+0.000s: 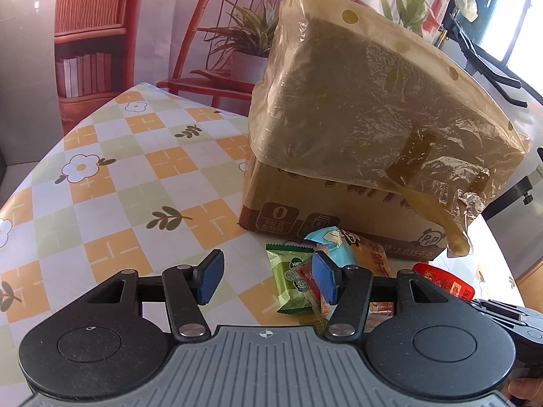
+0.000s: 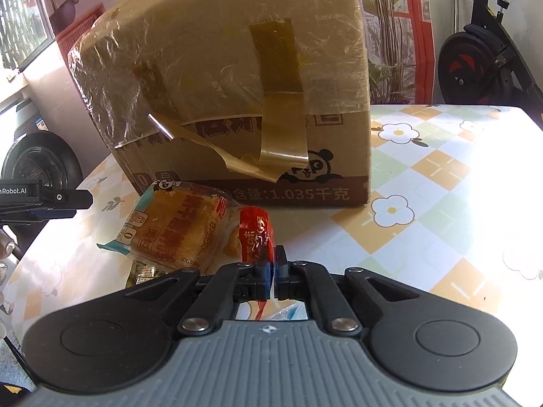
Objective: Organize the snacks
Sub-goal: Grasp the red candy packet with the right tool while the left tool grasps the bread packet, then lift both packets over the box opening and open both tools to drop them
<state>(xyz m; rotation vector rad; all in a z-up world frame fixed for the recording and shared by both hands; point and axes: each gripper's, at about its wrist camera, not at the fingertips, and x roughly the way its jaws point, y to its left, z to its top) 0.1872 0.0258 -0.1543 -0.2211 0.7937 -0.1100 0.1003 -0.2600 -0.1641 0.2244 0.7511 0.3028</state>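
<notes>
A cardboard box [image 1: 342, 210] [image 2: 237, 68] wrapped in plastic film stands on the table. Snacks lie in front of it: a green packet [image 1: 292, 281], a bread pack with a light-blue edge [image 1: 353, 247] [image 2: 176, 227] and a red packet [image 1: 444, 281] [image 2: 255, 234]. My left gripper [image 1: 268, 279] is open over the tablecloth, its right pad beside the green packet, nothing between its fingers. My right gripper [image 2: 272, 271] is shut on the lower end of the red packet, which sticks up between the pads.
The table wears a checked cloth with flowers [image 1: 112, 186] [image 2: 441, 186]. The left gripper's arm [image 2: 44, 200] shows at the left edge of the right wrist view. An exercise bike [image 2: 475, 54] stands behind the table, a red chair and plant [image 1: 237, 34] beyond it.
</notes>
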